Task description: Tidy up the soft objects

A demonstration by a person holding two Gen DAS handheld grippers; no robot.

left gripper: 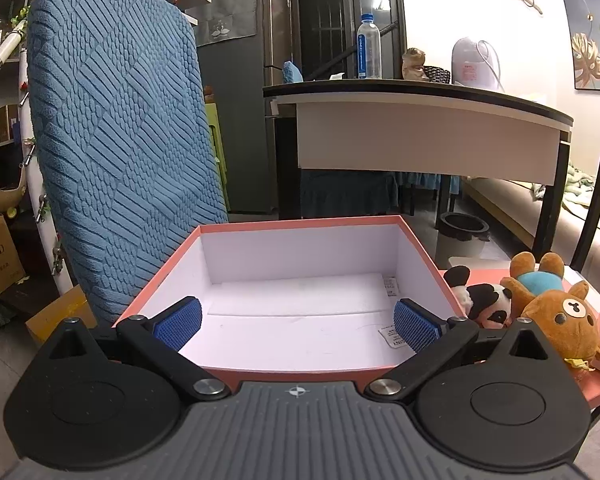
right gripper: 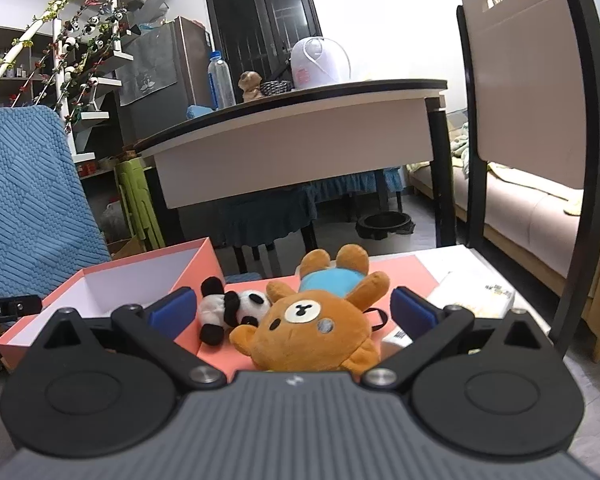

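A pink box (left gripper: 168, 276) with a white inside stands open and holds no toys. My left gripper (left gripper: 298, 326) hangs open over its near edge, nothing between the blue pads. To the right of the box lie a brown bear plush (left gripper: 556, 312) in a blue shirt and a small panda plush (left gripper: 486, 304). In the right wrist view the bear (right gripper: 316, 332) lies on its back, head towards me, between the fingers of my open right gripper (right gripper: 294, 310). The panda (right gripper: 232, 308) lies beside it, next to the pink box (right gripper: 204, 264).
A pink lid or mat (right gripper: 404, 276) lies under the toys. White cartons (right gripper: 476, 298) sit at its right. A blue-covered chair back (left gripper: 116, 140) rises left of the box. A dark-topped table (left gripper: 420, 120) with a water bottle (left gripper: 369, 48) stands behind, and a black-framed chair (right gripper: 540, 120) at right.
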